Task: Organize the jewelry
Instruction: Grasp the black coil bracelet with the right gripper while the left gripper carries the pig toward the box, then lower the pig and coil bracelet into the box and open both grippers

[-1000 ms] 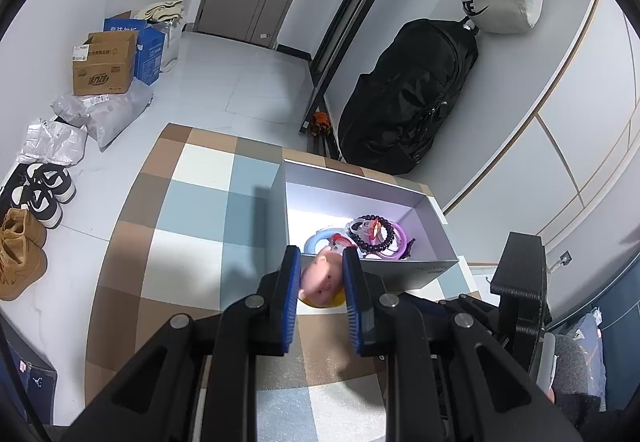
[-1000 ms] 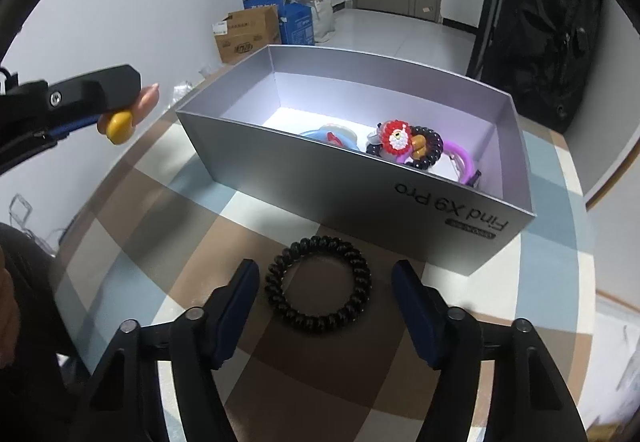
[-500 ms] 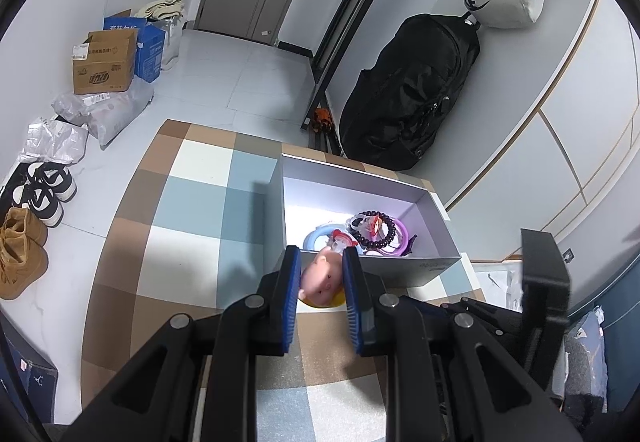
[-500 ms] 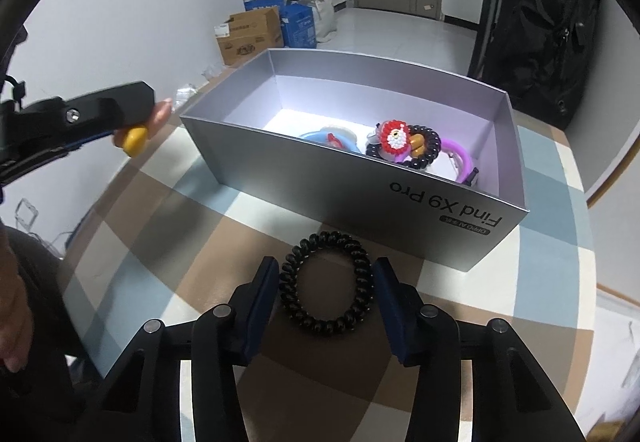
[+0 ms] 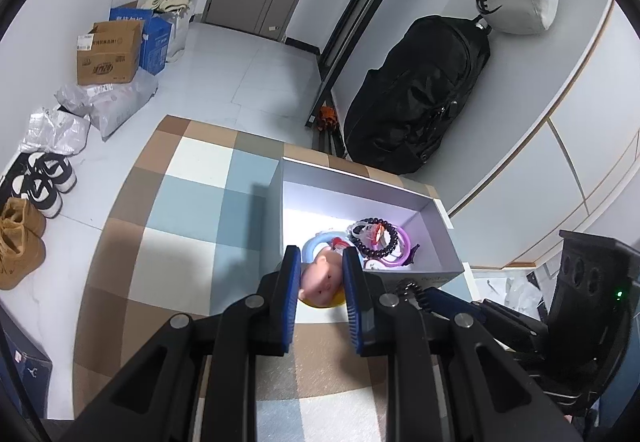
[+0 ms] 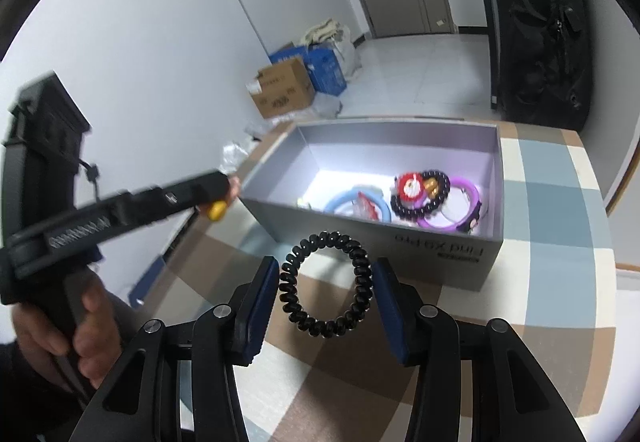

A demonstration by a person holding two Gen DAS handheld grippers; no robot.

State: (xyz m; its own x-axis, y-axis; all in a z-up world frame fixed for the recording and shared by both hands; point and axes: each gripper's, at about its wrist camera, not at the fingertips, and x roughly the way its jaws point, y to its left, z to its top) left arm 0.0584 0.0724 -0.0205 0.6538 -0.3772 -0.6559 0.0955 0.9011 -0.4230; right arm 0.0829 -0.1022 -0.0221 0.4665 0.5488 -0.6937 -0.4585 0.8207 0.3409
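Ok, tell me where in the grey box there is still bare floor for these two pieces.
Free: the grey box has bare floor along its far wall and in the left end, behind the light blue ring. Crowded: the right end, where the dark bead bracelet lies on the purple ring.
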